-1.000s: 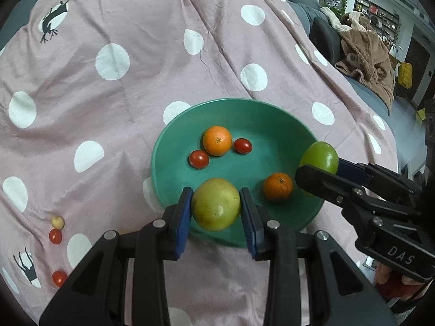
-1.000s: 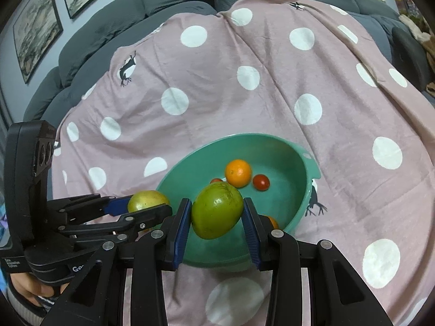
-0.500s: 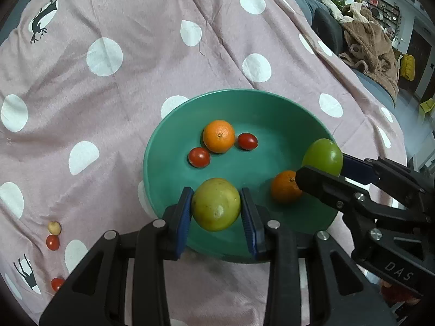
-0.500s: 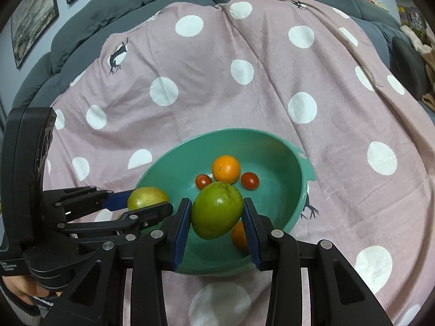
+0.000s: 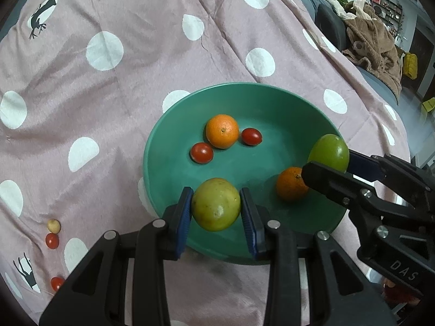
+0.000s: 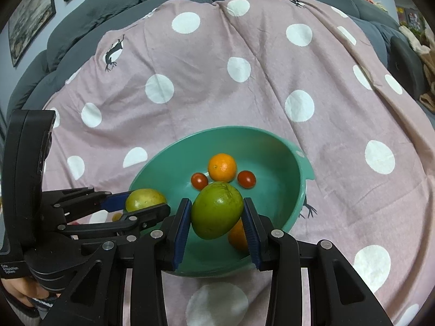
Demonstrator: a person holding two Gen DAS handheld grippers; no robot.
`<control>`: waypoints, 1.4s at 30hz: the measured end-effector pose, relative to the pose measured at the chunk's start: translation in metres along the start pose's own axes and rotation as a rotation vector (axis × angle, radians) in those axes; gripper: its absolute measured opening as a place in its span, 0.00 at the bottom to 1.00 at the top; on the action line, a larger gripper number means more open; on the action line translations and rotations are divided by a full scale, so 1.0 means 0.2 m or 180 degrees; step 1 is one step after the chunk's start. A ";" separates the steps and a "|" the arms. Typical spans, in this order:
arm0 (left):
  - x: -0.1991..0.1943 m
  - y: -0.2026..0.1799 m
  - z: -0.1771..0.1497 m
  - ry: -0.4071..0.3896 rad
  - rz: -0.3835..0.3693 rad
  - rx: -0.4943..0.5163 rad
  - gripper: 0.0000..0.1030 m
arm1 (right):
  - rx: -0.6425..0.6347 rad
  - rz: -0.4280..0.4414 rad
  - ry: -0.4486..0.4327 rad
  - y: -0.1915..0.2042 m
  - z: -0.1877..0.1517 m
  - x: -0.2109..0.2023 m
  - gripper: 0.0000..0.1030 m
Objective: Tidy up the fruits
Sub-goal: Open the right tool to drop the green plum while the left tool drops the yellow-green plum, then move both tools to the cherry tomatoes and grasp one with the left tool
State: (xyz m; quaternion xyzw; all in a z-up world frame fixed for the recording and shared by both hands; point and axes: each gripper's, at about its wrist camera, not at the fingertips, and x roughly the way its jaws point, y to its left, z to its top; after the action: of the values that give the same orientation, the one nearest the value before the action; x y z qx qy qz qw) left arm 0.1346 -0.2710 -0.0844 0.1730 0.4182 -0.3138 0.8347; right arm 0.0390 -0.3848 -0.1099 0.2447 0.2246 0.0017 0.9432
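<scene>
Both grippers hover over the green bowl (image 5: 163,146), the left gripper (image 5: 216,212) clamped on a yellow fruit (image 5: 216,203) and the right gripper (image 6: 216,217) clamped on a green fruit (image 6: 216,213), so the drop looks next: lower, then spread the jaws.

The bowl (image 5: 163,146) on the blanket (image 5: 136,62) holds two oranges (image 5: 222,131) and two tomatoes (image 5: 201,152).

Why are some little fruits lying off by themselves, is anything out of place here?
Yes. Two cherry tomatoes and a small pale fruit lie loose on the spotted cloth, well left of the green bowl that holds the other fruit. Nothing looks spilled or damaged.
</scene>
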 end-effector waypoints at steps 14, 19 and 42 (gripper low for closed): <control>-0.06 0.00 0.00 -0.0115 0.0053 -0.0029 0.60 | 0.0093 -0.0080 0.0031 -0.02 -0.01 -0.01 0.38; -0.16 0.04 -0.06 -0.0203 0.0086 -0.0176 0.71 | 0.0161 -0.0079 -0.0001 -0.02 -0.01 -0.05 0.45; -0.82 0.65 -1.20 0.0028 0.0795 -0.1656 0.75 | -0.0432 0.0587 0.0414 0.47 -0.32 -0.23 0.45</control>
State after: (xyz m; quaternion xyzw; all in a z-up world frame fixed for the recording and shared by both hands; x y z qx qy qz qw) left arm 0.0054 0.0210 -0.0900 0.0046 0.4637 -0.0900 0.8814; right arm -0.0191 -0.2782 -0.0981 0.1992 0.2613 0.1194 0.9369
